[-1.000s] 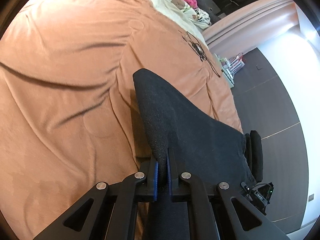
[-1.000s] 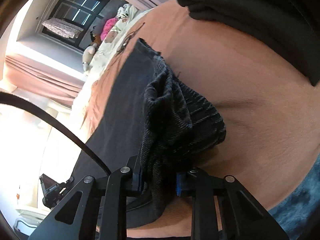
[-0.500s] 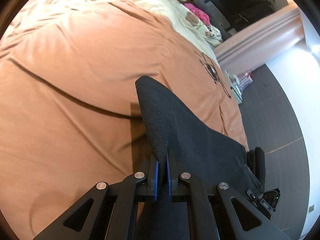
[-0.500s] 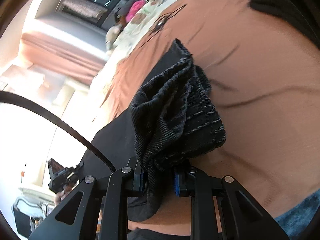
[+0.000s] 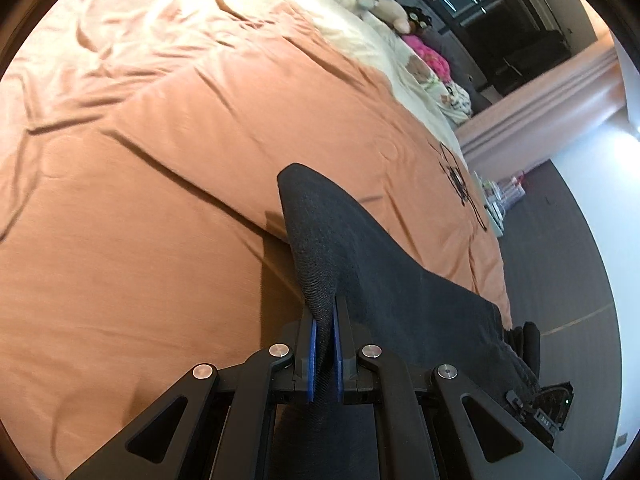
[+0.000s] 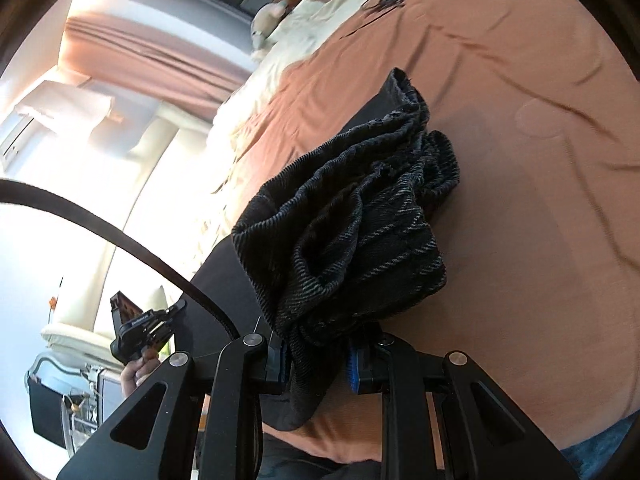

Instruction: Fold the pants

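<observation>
The dark grey pants (image 5: 384, 276) hang stretched between my two grippers above the orange bedspread (image 5: 160, 208). My left gripper (image 5: 325, 340) is shut on a thin folded edge of the pants, whose corner sticks up past the pads. My right gripper (image 6: 318, 364) is shut on a thick bunched wad of the pants (image 6: 352, 240), with ribbed folds piled above the pads. The rest of the pants runs off to the left in the right wrist view, toward the other hand-held gripper (image 6: 140, 332).
The bedspread (image 6: 540, 160) has creases and a black spider-like print (image 5: 460, 184). Cream bedding with stuffed toys (image 5: 404, 16) lies at the far end. The bed edge drops to dark floor (image 5: 560, 264) at the right of the left wrist view.
Both grippers have lifted and tilted with the pants, so more of the bed and room shows. The grips on the pants are unchanged.
</observation>
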Demonstrator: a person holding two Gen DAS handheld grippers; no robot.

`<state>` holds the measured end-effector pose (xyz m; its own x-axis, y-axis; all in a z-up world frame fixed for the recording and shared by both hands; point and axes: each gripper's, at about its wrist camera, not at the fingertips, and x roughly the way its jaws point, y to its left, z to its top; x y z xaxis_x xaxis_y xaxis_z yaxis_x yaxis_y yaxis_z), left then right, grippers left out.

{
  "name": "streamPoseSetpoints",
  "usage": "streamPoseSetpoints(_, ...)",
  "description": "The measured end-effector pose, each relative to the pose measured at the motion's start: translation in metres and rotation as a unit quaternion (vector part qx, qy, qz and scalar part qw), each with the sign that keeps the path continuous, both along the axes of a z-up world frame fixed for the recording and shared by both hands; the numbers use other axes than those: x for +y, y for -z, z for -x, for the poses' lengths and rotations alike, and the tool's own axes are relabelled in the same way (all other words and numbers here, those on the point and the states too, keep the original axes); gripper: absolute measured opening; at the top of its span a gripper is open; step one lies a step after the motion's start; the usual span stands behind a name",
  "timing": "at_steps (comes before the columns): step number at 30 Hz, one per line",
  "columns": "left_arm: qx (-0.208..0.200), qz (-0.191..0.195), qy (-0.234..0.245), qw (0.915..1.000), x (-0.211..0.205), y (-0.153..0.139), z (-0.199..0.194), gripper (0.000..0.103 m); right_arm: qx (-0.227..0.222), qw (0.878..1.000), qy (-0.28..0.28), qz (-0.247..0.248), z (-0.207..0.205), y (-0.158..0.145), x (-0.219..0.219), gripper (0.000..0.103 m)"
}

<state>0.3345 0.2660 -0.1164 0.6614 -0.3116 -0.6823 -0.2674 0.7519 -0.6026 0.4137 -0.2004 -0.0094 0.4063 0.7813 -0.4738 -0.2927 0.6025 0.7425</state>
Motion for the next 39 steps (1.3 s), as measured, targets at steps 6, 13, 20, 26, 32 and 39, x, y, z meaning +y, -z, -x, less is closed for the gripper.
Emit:
streamPoseSetpoints(6,0.04,-0.019,-0.018,0.9989,0.01,0.026,0.008,0.012,0.001,0.998,-0.002,0.06,-0.001,0.01,-0.01,0.019)
streamPoseSetpoints(13,0.072,-0.02,-0.036,0.9965,0.007,0.062,0.038,0.023,0.058,0.993,0.02,0.104,-0.021,0.048,-0.049,0.025)
streamPoseSetpoints(20,0.062,-0.019,-0.057,0.9962,0.012,0.062,0.084,0.043,0.05,0.994,0.026,0.099,-0.028,0.055,-0.075,0.029)
streamPoseSetpoints(26,0.055,0.011,-0.077,0.9955,0.012,0.074,0.118,0.044,0.005,0.993,0.036,0.111,-0.027,0.033,-0.086,0.029)
streamPoseSetpoints(32,0.032,0.049,-0.092,0.994,0.002,0.076,0.129,0.054,-0.035,0.994,0.025,0.1,-0.044,0.011,-0.072,0.029)
streamPoseSetpoints(39,0.018,0.098,-0.115,0.9883,0.003,0.086,0.134,0.054,-0.058,0.993,-0.006,0.1,-0.084,0.023,-0.024,0.029)
